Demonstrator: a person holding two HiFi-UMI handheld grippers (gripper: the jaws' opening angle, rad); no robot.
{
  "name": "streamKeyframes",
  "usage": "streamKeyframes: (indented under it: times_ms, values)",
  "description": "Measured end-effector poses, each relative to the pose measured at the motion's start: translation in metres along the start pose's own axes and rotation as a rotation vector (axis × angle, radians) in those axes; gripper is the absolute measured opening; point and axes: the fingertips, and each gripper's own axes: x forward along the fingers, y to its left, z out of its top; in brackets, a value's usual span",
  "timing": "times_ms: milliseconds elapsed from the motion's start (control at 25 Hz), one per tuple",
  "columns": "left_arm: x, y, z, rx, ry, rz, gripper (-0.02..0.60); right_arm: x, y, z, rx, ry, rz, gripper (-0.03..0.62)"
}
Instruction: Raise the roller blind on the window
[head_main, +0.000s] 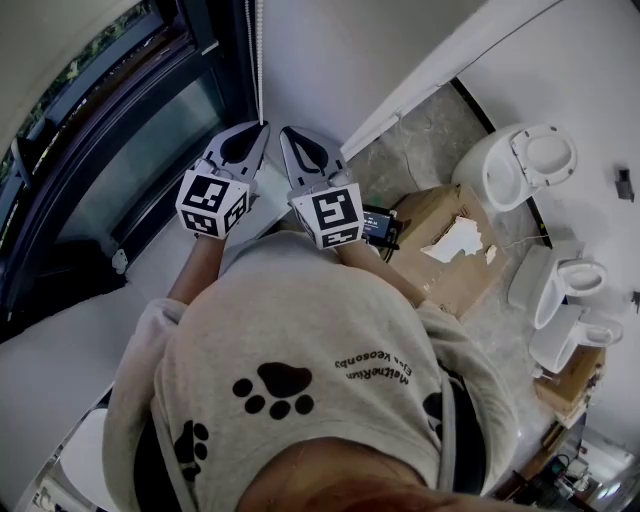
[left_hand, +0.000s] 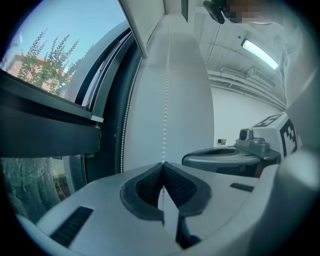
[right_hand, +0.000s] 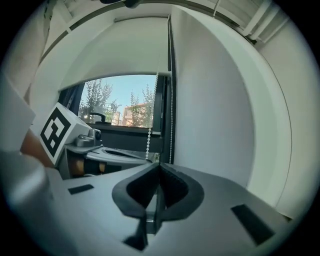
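Bare white walls and a dark-framed window (head_main: 120, 170) fill the left of the head view, with toilets (head_main: 525, 165) and a torn cardboard box (head_main: 440, 250) standing on the floor to the right (a room not yet fitted out, by the look of it). The roller blind (right_hand: 115, 55) hangs over the upper part of the glass, and trees and sky show below its hem.

Beside the frame the bead chain (head_main: 261, 60) drops to the two grippers, which are held side by side at about the same height. The left gripper (head_main: 262, 127) has its jaws pressed together on one strand, and the beads run straight down into its pads. The right gripper (head_main: 284, 131) is also pressed together, just beside a strand. No beads show between its pads, so whether it has caught the chain cannot be told.

The step in hand looks like a hand-over-hand haul. To do it well, one gripper should keep its clamp while the other takes a fresh bite. Each pull should run straight down along the chain rather than out into the room. The person should check that the blind's hem rises, since the wrong strand would lower it.
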Motion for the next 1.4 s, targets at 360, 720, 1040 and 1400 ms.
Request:
streamKeyframes:
  times_ms: [360, 720, 1040, 1400]
  values:
    - [-0.001, -0.003, -0.002, -0.008, -0.006, -0.011, 0.008, 0.0, 0.001, 0.004, -0.002, -0.011, -0.004, 0.009]
    - [-0.001, -0.004, -0.005, -0.024, -0.001, -0.017, 0.008, -0.001, 0.001, 0.008, -0.007, -0.019, -0.005, 0.009]
    - [0.001, -0.004, -0.022, -0.045, 0.03, -0.015, 0.008, -0.002, 0.0, 0.011, -0.008, -0.026, -0.003, 0.009]
    - [0.002, -0.006, -0.027, -0.06, 0.035, -0.02, 0.008, -0.003, 0.004, 0.042, -0.013, -0.086, 0.031, 0.011]
